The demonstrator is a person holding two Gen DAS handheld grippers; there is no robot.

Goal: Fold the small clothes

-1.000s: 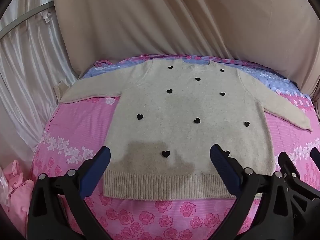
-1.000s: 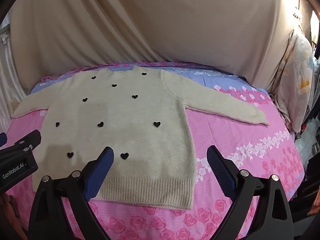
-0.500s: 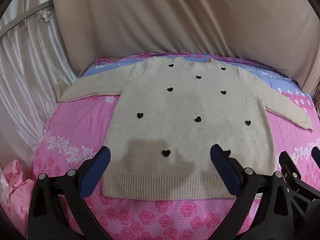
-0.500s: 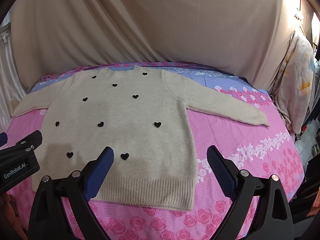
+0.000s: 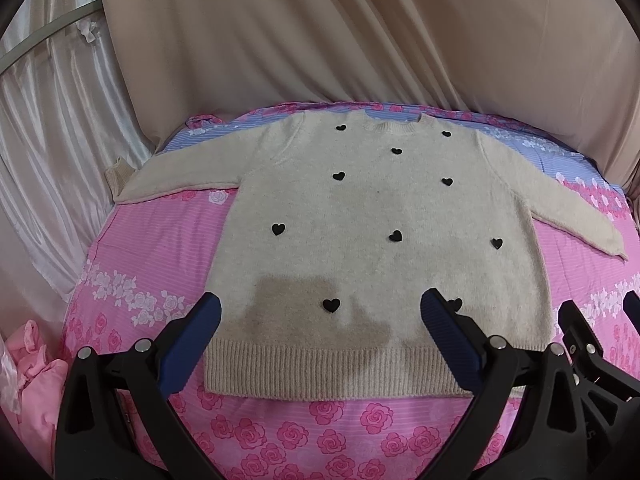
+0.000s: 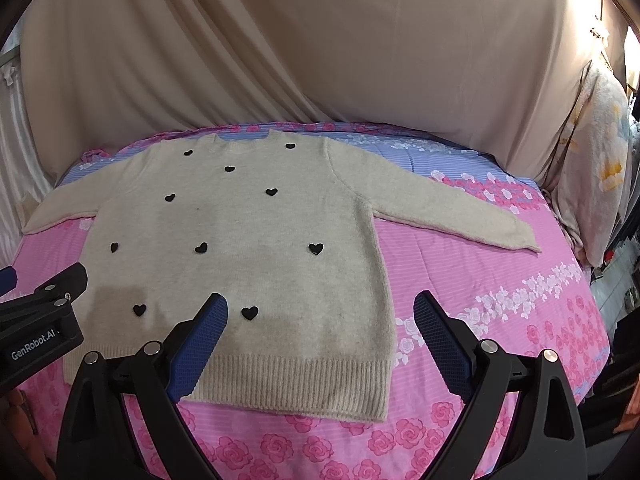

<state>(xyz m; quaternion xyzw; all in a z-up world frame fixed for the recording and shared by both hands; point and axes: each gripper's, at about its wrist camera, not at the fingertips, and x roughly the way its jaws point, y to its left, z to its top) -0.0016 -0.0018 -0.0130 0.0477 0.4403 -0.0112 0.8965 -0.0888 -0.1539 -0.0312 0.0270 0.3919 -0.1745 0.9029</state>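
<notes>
A small cream knitted sweater with black hearts lies flat and face up on a pink rose-print bedspread, both sleeves spread out to the sides, ribbed hem nearest me. My left gripper hovers open above the lower middle of the sweater, holding nothing. The right gripper is open too, over the sweater's lower right part near the side edge. The left gripper's body shows at the left of the right wrist view.
Beige curtain fabric hangs behind the bed, and shiny white drapes fall at the left. A pink crumpled garment lies at the bed's left edge. A floral pillow leans at the right.
Both views have shifted slightly, so the sweater sits a little lower in frame. The sweater itself has not moved and both grippers stay open.
</notes>
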